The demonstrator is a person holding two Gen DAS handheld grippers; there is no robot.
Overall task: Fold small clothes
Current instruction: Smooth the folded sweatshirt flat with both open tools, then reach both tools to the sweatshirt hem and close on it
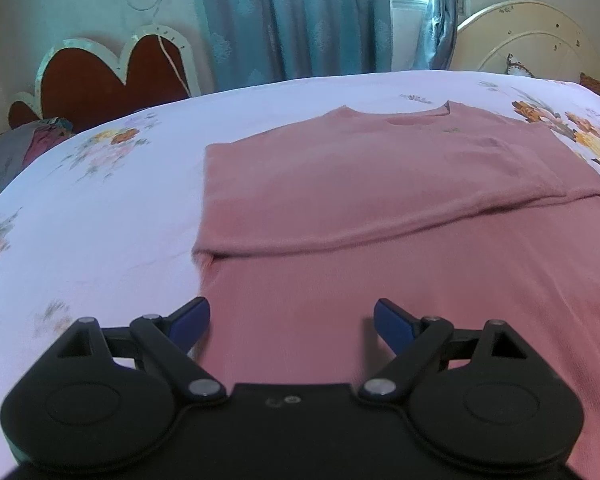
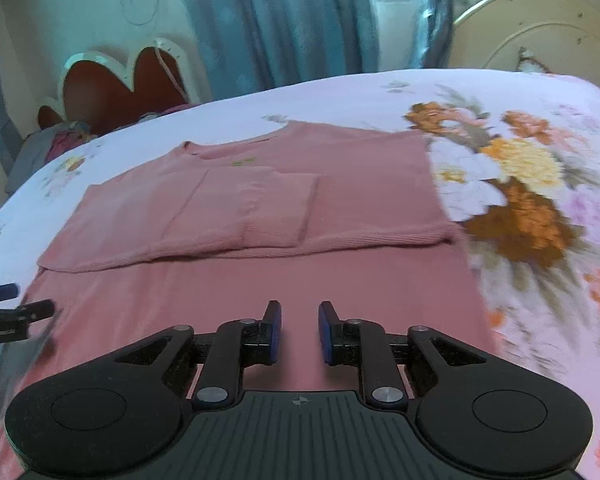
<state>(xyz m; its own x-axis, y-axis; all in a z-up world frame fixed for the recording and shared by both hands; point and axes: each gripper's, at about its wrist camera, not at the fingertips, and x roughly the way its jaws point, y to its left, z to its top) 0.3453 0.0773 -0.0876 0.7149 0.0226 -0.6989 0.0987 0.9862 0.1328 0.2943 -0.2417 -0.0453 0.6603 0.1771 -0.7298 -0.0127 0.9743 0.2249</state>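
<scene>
Left gripper (image 1: 291, 322): hanging over the near left part of the garment, jaws standing wide apart, nothing lying between the blue pads (image 1: 190, 322); from the right wrist view its tips are showing at the far left edge.
Pink top (image 1: 380, 208): lying flat on the bed, neckline pointing away toward the curtains, sleeves folded in over the chest (seen best from the right wrist view), a folded edge running across the middle; the lower half is spreading toward both grippers.
Right gripper (image 2: 299, 330): hovering over the near middle of the top, jaws standing partly open with only a narrow gap, gripping nothing.
Bedsheet (image 2: 520, 184): pale lilac with flower prints, lying under the top and showing on both sides.
Background: a heart-shaped red headboard (image 1: 100, 80) standing far left, blue curtains (image 1: 292, 20) hanging in the middle, a round cream board (image 2: 540, 28) standing far right.
</scene>
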